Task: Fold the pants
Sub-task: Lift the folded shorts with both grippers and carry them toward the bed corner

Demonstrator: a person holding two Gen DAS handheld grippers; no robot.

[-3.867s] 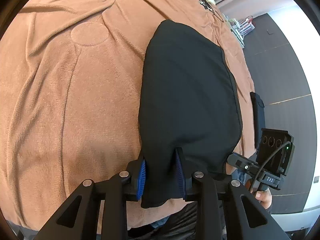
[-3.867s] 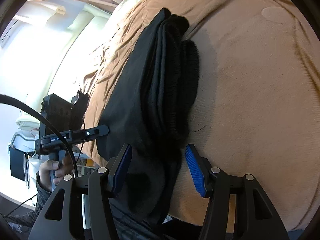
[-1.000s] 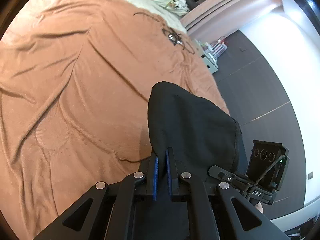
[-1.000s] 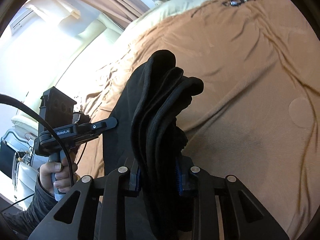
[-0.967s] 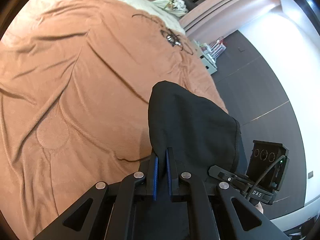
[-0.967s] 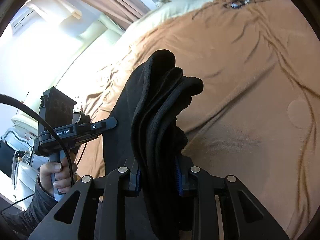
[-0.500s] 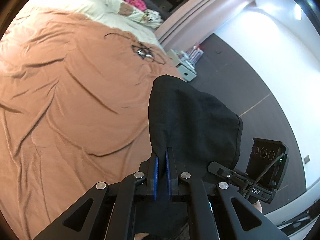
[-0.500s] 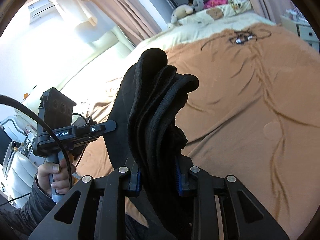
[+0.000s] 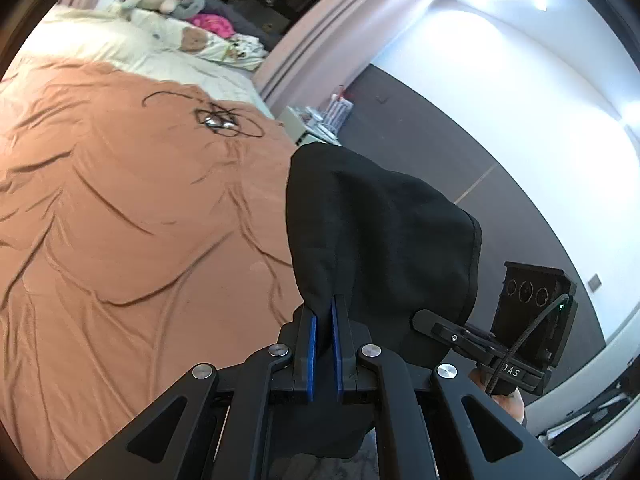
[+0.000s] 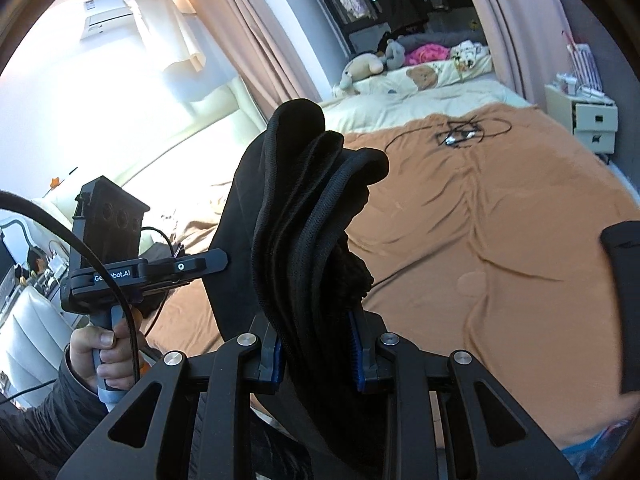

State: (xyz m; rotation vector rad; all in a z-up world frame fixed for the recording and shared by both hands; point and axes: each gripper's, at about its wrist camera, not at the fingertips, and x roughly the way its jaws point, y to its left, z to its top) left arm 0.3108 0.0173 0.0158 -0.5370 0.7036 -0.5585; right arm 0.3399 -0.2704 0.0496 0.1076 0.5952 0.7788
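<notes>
The black pants hang folded in the air above the bed, held at both ends. My left gripper is shut on a thin edge of the cloth, its blue pads almost together. In the right wrist view the thick bunched end of the black pants rises between the blue pads of my right gripper, which is shut on it. Each view shows the other gripper's handle: a hand grips the left one, and the right one shows at the lower right.
A wrinkled orange blanket covers the bed below. A tangle of black cable lies on it near the far end. Pillows and stuffed toys sit at the head. A white drawer unit stands by the bed. A dark object crosses the right edge.
Both grippers have risen with the pants, lifting them clear of the blanket. More of the room, the pillows and the curtains has come into view. Both grips are unchanged.
</notes>
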